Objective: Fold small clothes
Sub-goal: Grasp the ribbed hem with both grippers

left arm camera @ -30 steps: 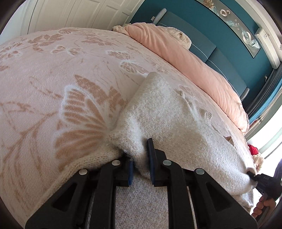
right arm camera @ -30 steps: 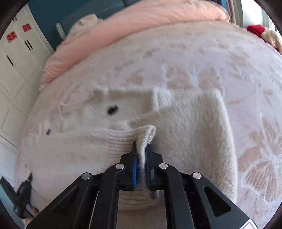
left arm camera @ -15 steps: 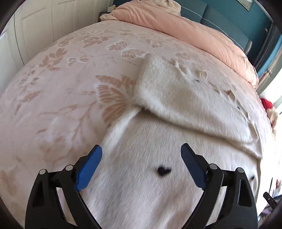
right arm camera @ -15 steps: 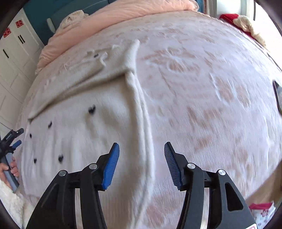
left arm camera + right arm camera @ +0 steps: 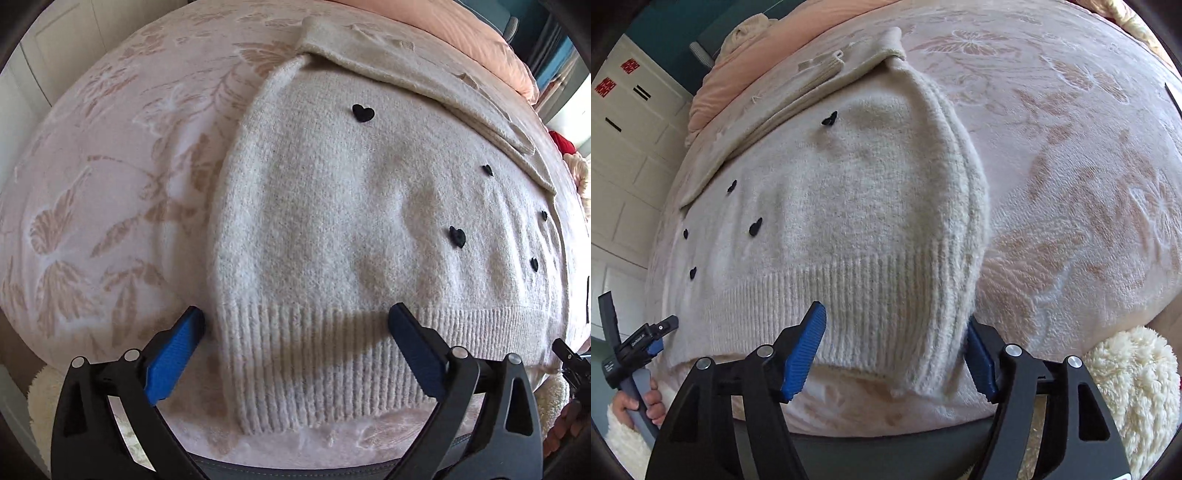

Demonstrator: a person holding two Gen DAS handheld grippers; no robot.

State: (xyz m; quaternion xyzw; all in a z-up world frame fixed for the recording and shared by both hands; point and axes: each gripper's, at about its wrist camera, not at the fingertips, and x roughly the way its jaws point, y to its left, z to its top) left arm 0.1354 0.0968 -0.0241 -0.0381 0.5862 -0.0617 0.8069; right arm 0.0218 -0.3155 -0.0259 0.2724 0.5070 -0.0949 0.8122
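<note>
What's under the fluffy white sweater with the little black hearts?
The sweater lies on a pink blanket with a butterfly and leaf pattern, which shows all around it. What the pattern looks like beneath the sweater is covered.

The left gripper (image 5: 295,325) is spread wide, its blue pads (image 5: 173,354) well apart and clamping nothing. The right gripper (image 5: 895,343) is spread wide too – nothing between its pads (image 5: 805,350). In the right wrist view the left hand (image 5: 635,404) wraps its gripper's handle at the lower left edge – fingers curled round the grip.
</note>
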